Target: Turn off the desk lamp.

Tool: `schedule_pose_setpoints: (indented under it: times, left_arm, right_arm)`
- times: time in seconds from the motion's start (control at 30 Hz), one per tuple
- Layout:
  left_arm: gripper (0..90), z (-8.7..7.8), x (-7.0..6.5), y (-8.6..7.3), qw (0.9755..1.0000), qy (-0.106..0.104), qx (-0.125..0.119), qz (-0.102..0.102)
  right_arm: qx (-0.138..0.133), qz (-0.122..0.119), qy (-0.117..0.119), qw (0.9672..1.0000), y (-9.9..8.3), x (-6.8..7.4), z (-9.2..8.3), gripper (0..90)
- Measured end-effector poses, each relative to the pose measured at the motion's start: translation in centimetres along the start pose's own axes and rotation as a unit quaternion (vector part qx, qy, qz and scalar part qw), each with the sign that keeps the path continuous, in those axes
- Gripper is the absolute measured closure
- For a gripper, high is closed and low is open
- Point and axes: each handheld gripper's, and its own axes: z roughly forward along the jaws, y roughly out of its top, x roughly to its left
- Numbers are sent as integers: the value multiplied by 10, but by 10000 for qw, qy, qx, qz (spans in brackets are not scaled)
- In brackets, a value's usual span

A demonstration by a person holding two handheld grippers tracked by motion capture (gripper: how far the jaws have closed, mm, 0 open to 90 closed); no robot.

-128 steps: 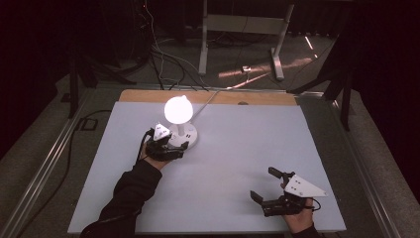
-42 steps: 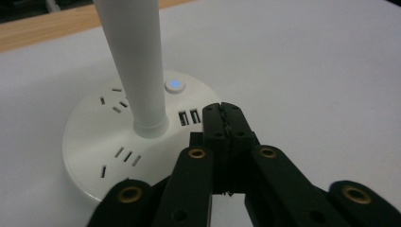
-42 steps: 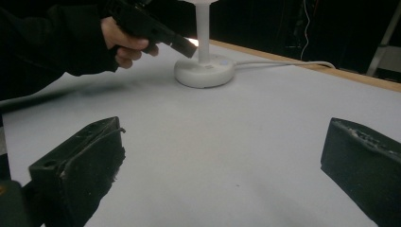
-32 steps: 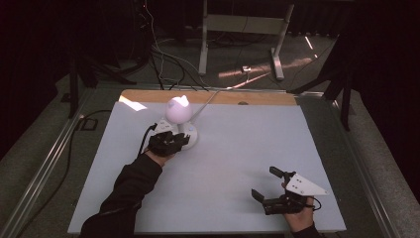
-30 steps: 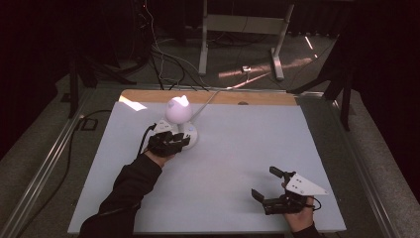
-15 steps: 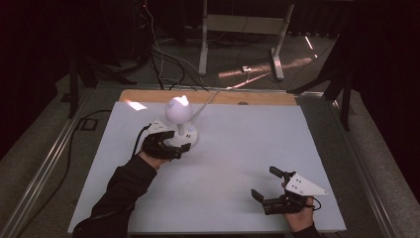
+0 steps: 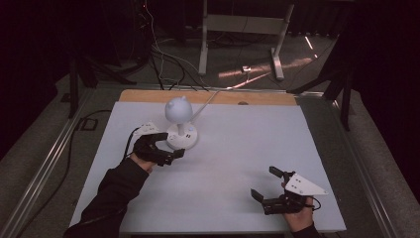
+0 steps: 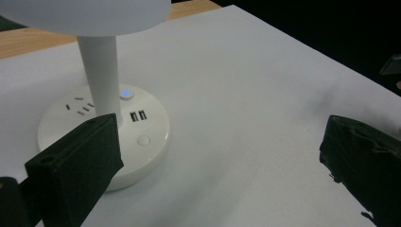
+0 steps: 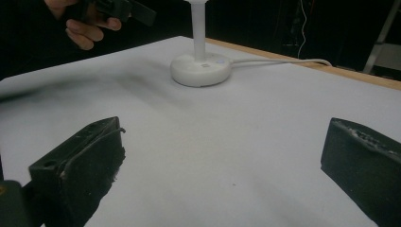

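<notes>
The left gripper (image 7: 171,153) has its jaws spread wide; they have just been opening, and nothing lies between them. It sits just beside the desk lamp (image 7: 179,126), at the near-left side of the round white base (image 8: 101,135), apart from it. In the left gripper view the base carries a lit blue button (image 8: 125,93) by the upright stem (image 8: 101,80). The lamp stands on the white table (image 7: 247,144), toward its far left. The right gripper (image 7: 270,191) rests near the front right edge, jaws spread and empty, well apart from the lamp.
</notes>
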Motion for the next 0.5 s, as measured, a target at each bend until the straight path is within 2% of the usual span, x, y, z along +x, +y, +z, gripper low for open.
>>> schedule_pose_setpoints:
  times: [0.2, 0.5]
  left_arm:
    - [4, -12, 1, -7, 10000, -67, 2, -3]
    - [4, -26, 1, -29, 10000, -57, 65, -28]
  right_arm:
    - [7, -2, 3, 10000, 0, 0, 0, 0]
    - [10, -17, -3, 10000, 0, 0, 1, 0]
